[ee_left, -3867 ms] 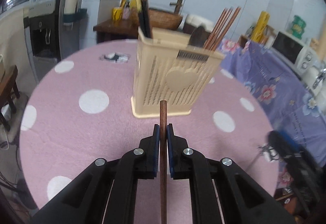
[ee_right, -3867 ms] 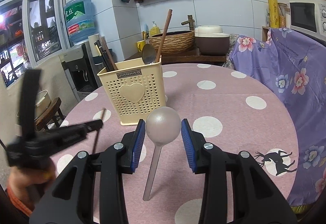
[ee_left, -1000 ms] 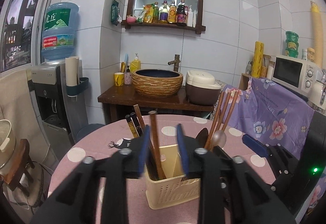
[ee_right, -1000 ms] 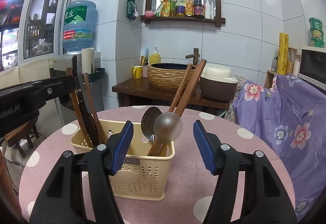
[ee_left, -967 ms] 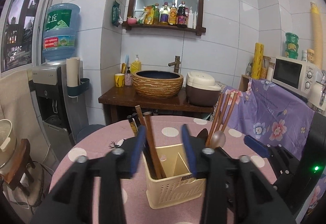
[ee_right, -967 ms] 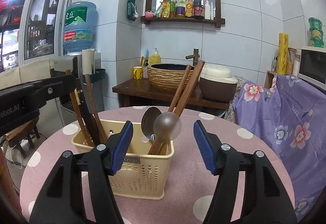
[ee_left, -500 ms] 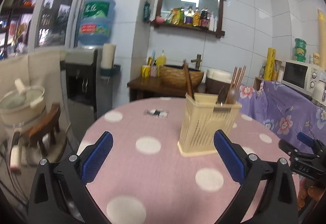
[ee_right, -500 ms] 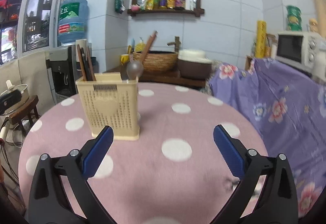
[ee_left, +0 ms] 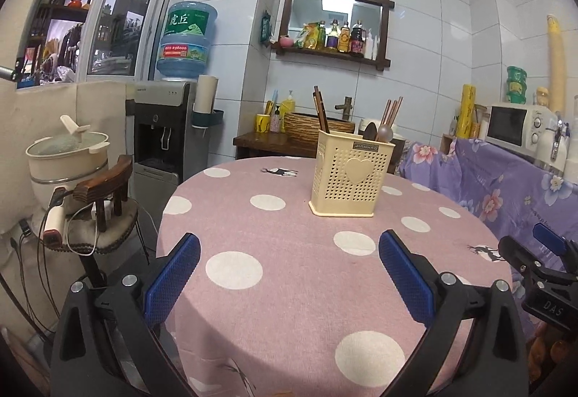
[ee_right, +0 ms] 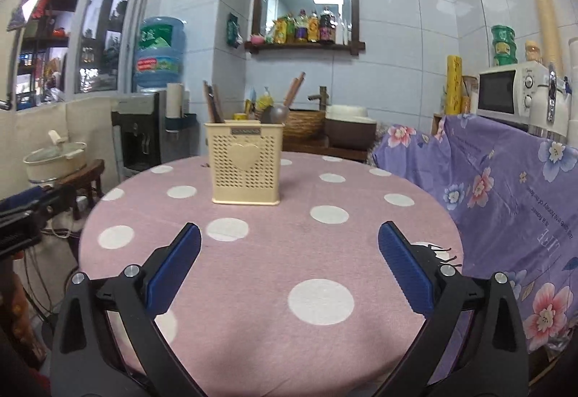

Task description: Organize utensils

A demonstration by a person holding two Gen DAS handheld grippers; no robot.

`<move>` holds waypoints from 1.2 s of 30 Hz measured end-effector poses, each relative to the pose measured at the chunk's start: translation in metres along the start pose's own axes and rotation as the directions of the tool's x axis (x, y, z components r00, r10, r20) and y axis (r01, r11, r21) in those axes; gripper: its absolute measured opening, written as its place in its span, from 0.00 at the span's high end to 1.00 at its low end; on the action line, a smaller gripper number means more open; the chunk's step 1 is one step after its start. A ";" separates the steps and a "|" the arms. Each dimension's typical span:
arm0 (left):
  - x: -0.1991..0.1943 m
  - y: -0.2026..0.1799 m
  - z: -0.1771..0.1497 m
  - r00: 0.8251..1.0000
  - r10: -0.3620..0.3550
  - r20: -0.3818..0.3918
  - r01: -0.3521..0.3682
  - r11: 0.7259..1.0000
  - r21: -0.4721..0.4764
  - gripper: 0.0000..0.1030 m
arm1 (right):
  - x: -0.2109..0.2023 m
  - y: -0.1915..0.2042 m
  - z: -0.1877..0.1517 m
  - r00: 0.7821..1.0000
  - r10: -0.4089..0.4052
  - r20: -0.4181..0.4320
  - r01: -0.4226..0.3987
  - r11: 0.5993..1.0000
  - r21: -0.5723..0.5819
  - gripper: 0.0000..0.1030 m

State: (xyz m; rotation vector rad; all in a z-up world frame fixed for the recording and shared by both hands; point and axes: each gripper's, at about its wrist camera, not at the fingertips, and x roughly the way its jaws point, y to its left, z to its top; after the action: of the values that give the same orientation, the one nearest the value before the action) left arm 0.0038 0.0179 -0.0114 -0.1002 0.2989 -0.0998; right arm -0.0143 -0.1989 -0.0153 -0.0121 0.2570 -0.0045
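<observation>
Grippers: two. The left gripper (ee_left: 289,254) and the right gripper (ee_right: 289,245) each have their jaws spread wide, with nothing between them. Both pairs of jaws have just been opening.
Gripper place: both hang over the near edge of the bench (ee_left: 296,274), well apart from the holder.
Bench: one, round, under a pink cloth with white dots.
Holder: one cream utensil holder (ee_left: 352,176), upright in the far middle of the bench, a heart on its front.
Chopsticks: two bundles in the holder. One dark bundle (ee_left: 320,109) stands at the left corner, one reddish bundle (ee_left: 392,112) at the right. I cannot count the single sticks.
Spoons: two, one dark spoon (ee_left: 370,130) and one pale spoon (ee_left: 385,132), bowls up, beside the reddish bundle.
Behind: one water dispenser (ee_left: 162,129), one microwave (ee_left: 516,125).
</observation>
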 end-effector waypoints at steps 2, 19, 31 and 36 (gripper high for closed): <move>-0.006 0.000 0.002 1.000 -0.001 0.014 0.001 1.000 0.002 0.05 | -0.011 0.006 0.002 1.000 0.022 0.021 -0.022 1.000 -0.008 0.06; -0.022 -0.005 -0.004 0.998 -0.001 0.063 -0.001 0.999 0.032 0.05 | -0.024 0.017 0.005 0.999 0.029 0.044 -0.028 0.999 -0.036 0.06; -0.023 -0.003 -0.003 0.998 0.002 0.056 -0.003 1.000 0.028 0.05 | -0.023 0.017 0.005 0.999 0.027 0.035 -0.026 0.999 -0.039 0.06; -0.022 -0.004 -0.004 0.999 0.006 0.052 -0.008 1.000 0.027 0.05 | -0.022 0.018 0.004 0.999 0.027 0.033 -0.025 0.999 -0.041 0.06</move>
State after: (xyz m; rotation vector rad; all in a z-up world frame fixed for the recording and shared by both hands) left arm -0.0190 0.0165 -0.0083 -0.0746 0.2458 -0.0940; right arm -0.0343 -0.1808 -0.0059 -0.0487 0.2239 0.0268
